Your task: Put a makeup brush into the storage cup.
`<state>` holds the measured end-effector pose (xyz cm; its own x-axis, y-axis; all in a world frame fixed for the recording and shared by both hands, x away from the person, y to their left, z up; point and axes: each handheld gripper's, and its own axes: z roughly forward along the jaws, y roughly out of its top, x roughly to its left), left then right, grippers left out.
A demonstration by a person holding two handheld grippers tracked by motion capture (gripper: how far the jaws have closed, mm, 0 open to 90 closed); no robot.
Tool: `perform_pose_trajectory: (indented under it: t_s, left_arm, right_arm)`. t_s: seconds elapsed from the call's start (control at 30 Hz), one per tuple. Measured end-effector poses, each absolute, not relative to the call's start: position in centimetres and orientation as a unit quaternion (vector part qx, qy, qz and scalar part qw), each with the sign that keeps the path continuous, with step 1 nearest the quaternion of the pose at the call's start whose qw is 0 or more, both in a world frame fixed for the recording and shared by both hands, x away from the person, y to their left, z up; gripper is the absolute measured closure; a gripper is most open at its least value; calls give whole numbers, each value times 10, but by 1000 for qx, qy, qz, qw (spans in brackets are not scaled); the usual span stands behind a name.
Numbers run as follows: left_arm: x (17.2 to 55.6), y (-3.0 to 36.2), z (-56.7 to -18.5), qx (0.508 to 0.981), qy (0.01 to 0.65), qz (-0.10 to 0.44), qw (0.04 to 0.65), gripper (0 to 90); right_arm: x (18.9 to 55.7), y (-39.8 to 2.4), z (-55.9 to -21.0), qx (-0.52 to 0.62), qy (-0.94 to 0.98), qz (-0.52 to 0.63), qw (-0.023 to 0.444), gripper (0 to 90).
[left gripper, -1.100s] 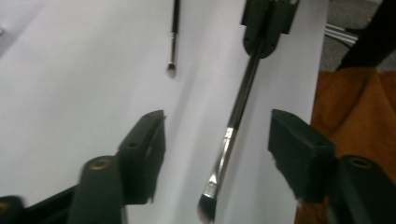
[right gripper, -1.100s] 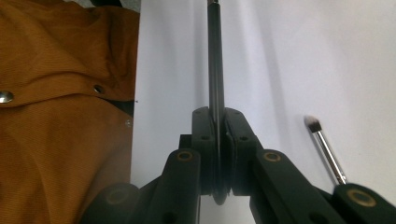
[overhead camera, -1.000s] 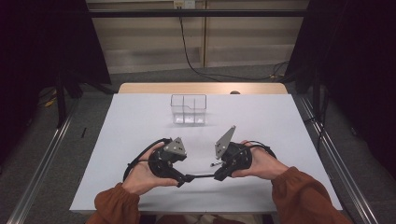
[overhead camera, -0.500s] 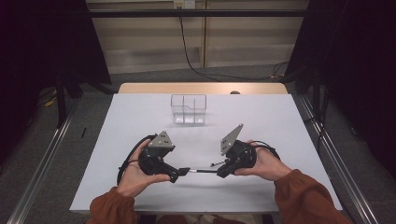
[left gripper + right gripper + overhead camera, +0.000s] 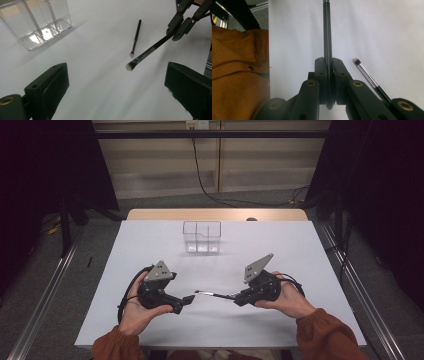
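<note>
The white tabletop stands in a dim room with dark curtains at both sides, and a clear divided organizer waits near its far edge, empty as far as I can see.

The right gripper has its fingers closed on the handle of a makeup brush, which points level toward the left gripper, with the bristle end free in the air between the two tools. I judge it is held by the handle end so that the brush can later go into one compartment of the organizer, bristles up (this is only my reading of the scene). The fingers of the left gripper have just been opening and now stand wide apart with nothing between them; in the left gripper view the brush tip floats ahead of them, near but not touched. It looks like a handover finished, or a release.

The held brush is thin, with a black handle, a shiny metal ferrule and a small pale tuft with darker tips. A second brush, smaller and also black, lies flat on the tabletop beyond it, well apart from the organizer, probably waiting for its turn.
</note>
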<state>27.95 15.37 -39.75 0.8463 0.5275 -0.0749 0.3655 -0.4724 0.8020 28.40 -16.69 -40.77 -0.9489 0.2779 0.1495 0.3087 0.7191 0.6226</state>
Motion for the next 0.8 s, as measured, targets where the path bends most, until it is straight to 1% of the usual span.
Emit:
perform_pose_trajectory:
  t_s: [0.17, 0.37, 0.6, 0.8]
  left_arm:
    - [278, 159, -398, 842, 278, 93, 453, 39]
    - [272, 162, -399, 835, 275, 111, 463, 38]
    - [270, 165, -401, 827, 280, 124, 470, 34]
    - [270, 166, -403, 823, 284, 123, 476, 34]
  right_arm:
    - [282, -171, -412, -178, -918, -353, 9, 838]
    - [281, -175, -413, -192, -906, -377, -3, 838]
    - [277, -182, -419, -211, -893, -397, -12, 838]
    - [275, -188, -420, -216, -873, -437, -15, 838]
